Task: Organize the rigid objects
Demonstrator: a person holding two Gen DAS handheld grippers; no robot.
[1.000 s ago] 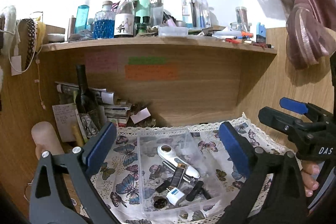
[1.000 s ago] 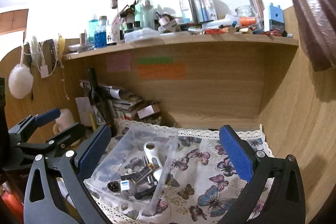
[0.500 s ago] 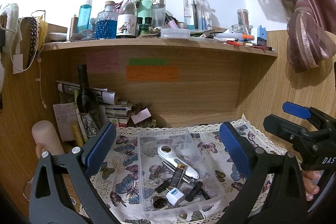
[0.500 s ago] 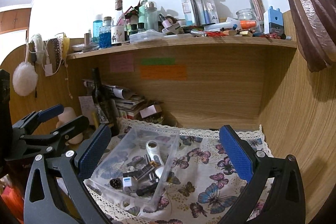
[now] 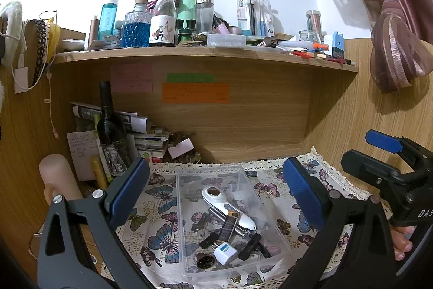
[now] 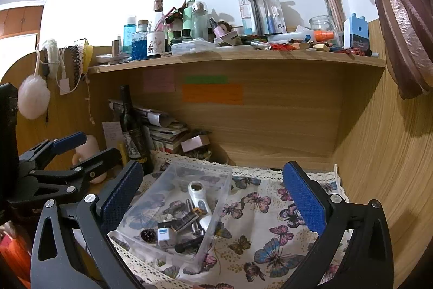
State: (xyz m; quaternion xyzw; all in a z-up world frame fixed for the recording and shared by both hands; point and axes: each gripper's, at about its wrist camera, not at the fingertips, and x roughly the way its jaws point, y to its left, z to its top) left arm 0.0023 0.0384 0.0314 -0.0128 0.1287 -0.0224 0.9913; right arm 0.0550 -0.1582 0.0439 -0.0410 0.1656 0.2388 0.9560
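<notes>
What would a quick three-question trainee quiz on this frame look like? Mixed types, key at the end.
1. True or false: the clear bin sits on the butterfly cloth.
2. Multiple choice: the dark wine bottle stands A) on the upper shelf, B) left of the bin, C) inside the bin.
3. Fill in: both the left tool and the right tool are ____ and hold nothing.

Key: 1 true; 2 B; 3 open.

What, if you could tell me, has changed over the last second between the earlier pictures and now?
Both tongs have drawn slightly back and up: the shelf sits lower in both views. The right tongs sit a little lower and farther right in the left view. Nothing was gripped or released; both stay open, and the clear bin and its contents are unmoved.
</notes>
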